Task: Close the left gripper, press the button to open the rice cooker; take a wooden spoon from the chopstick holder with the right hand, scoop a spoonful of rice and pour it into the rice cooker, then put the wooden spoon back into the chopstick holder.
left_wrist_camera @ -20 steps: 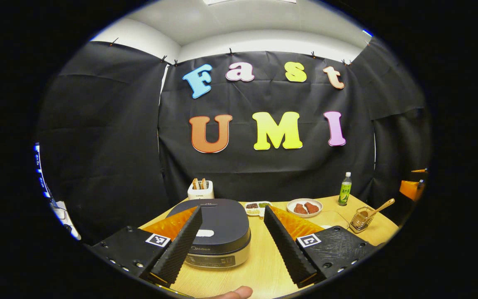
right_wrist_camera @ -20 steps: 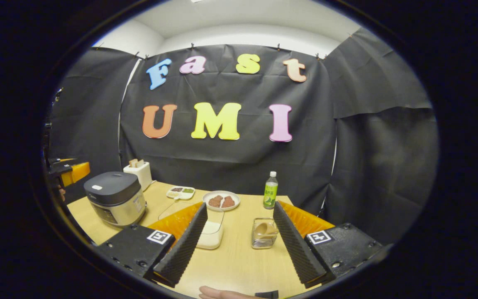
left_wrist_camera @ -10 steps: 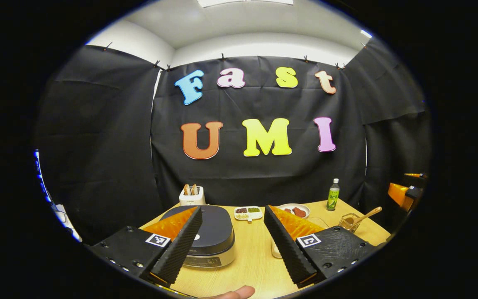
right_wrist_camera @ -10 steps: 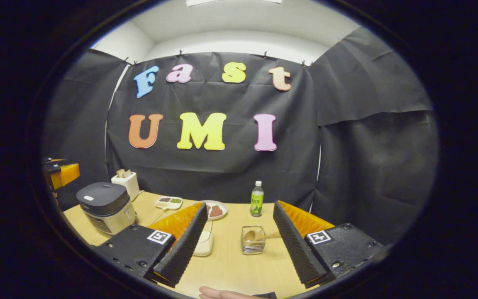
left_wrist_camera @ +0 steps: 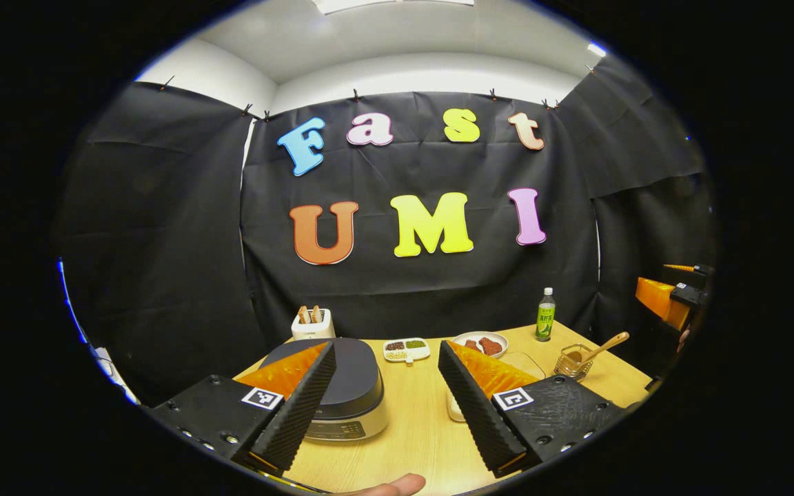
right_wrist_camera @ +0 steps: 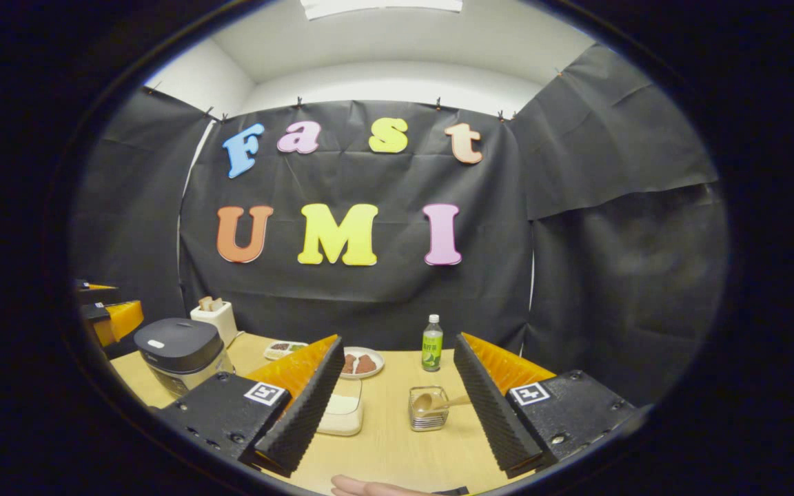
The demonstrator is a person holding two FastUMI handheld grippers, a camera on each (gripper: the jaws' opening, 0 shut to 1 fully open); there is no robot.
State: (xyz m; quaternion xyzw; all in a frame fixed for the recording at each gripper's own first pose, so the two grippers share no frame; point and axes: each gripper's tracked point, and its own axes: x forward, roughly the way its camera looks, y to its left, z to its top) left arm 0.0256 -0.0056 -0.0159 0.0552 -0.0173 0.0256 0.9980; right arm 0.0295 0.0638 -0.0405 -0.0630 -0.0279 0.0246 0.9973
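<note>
- Left gripper view: the left tool [left_wrist_camera: 387, 406] hangs above the near edge of the bench [left_wrist_camera: 424, 441], its two fingers spread wide with nothing between them.
- The rice cooker [left_wrist_camera: 345, 393] stands on the bench's left part, lid down, partly behind the tool's left finger [left_wrist_camera: 297, 413].
- Behind it, at the far left corner, a white toaster [left_wrist_camera: 312, 324] with bread in its slots.
- Along the far edge sit a small divided tray [left_wrist_camera: 406, 349], a plate [left_wrist_camera: 481, 343] with brown pieces, and a green bottle [left_wrist_camera: 544, 324] upright.
- Near the right edge the wire chopstick holder [left_wrist_camera: 571, 363] has the wooden spoon [left_wrist_camera: 600, 346] in it, handle leaning out to the right.
- The other tool shows at the far right, off the bench.
- Right gripper view: the right tool [right_wrist_camera: 397, 413] is held wide open too, gripping nothing, above the near edge.
- The chopstick holder [right_wrist_camera: 429, 408] stands between its fingers farther back, and the wooden spoon [right_wrist_camera: 438, 403] lies across the holder's top, handle towards the right finger.
- A clear container of rice [right_wrist_camera: 342, 413] sits just beside the left finger [right_wrist_camera: 300, 420].
- The rice cooker [right_wrist_camera: 180, 351] is at the left edge, closed.
- A fingertip [right_wrist_camera: 362, 488] shows at the bottom.
</note>
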